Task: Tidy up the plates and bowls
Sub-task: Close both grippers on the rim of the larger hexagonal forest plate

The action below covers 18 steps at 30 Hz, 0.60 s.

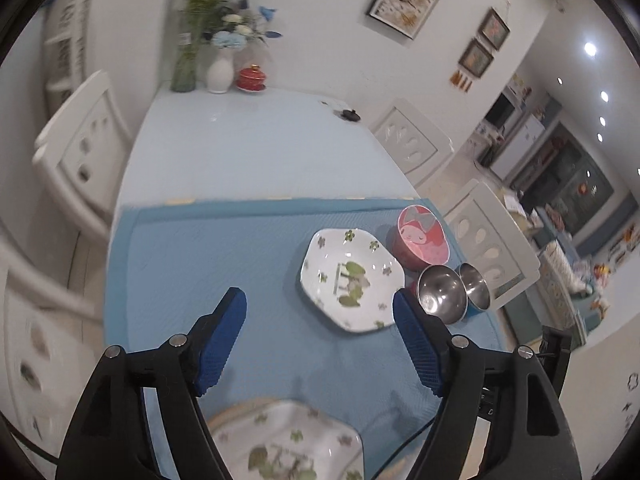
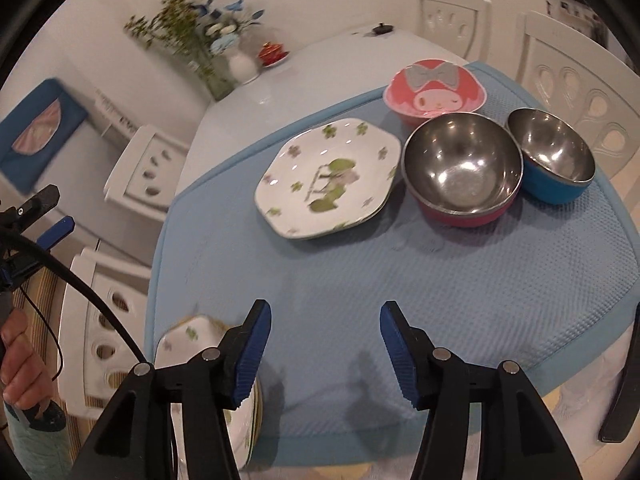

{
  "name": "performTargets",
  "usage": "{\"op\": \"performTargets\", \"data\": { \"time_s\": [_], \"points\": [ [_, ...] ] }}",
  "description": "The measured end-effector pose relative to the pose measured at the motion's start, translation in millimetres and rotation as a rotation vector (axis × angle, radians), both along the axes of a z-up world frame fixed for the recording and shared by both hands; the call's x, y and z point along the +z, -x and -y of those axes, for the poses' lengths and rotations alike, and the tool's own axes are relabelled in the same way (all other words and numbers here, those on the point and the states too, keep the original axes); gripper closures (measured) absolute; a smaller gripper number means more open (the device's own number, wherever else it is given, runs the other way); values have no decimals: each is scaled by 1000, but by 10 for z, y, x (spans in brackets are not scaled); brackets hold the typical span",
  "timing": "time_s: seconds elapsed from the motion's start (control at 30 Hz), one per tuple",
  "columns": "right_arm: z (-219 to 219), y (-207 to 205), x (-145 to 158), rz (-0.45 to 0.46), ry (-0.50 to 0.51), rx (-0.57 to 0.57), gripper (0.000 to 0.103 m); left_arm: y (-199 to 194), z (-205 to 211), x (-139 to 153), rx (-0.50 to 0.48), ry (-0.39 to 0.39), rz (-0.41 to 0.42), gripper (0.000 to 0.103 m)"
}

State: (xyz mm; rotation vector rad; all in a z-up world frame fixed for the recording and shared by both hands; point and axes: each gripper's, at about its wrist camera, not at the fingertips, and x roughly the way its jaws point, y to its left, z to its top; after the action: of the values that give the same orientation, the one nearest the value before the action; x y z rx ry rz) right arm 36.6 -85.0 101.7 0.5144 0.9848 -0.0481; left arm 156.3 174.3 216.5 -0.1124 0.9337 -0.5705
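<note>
A white floral plate [image 1: 352, 278] [image 2: 330, 178] lies on the blue mat [image 1: 200, 280] [image 2: 440, 300]. A stack of similar floral plates [image 1: 288, 448] [image 2: 208, 360] sits at the mat's near left edge. A pink cartoon bowl [image 1: 423, 238] [image 2: 435, 88], a steel bowl with a red outside [image 1: 442, 294] [image 2: 464, 170] and a steel bowl with a blue outside [image 1: 474, 284] [image 2: 554, 156] stand at the right. My left gripper [image 1: 318, 304] is open and empty above the mat, over the stack. My right gripper [image 2: 325, 318] is open and empty above the mat's near part.
White chairs [image 1: 72, 148] [image 2: 580, 80] surround the table [image 1: 248, 148]. Vases with flowers [image 1: 220, 64] [image 2: 224, 52], a red lidded cup [image 1: 251, 78] and a small dark object [image 1: 350, 115] stand at the far end. The left gripper and the hand holding it show at the right view's left edge [image 2: 36, 216].
</note>
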Motion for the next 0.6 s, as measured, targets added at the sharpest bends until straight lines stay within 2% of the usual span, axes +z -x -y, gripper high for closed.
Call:
{"op": "performTargets", "data": {
  "time_s": [0.1, 0.23, 0.37, 0.4, 0.5, 0.6],
  "points": [
    [78, -173, -62, -16, -13, -54, 48, -263, 187, -95, -39, -12, -20, 29],
    [135, -408, -184, -48, 12, -122, 48, -628, 468, -472, -90, -53, -95, 30],
    [237, -641, -371, -70, -21, -201, 48, -841, 679, -951, -129, -93, -179, 42],
    [260, -712, -432, -84, -22, -225, 48, -896, 733, -1090, -137, -98, -208, 50],
    [293, -862, -569, -117, -12, -262, 48, -1014, 839, -1430, -146, -104, -281, 66],
    [300, -993, -705, -145, 3, -281, 48, -1091, 913, -1687, -150, -118, -321, 73]
  ]
}}
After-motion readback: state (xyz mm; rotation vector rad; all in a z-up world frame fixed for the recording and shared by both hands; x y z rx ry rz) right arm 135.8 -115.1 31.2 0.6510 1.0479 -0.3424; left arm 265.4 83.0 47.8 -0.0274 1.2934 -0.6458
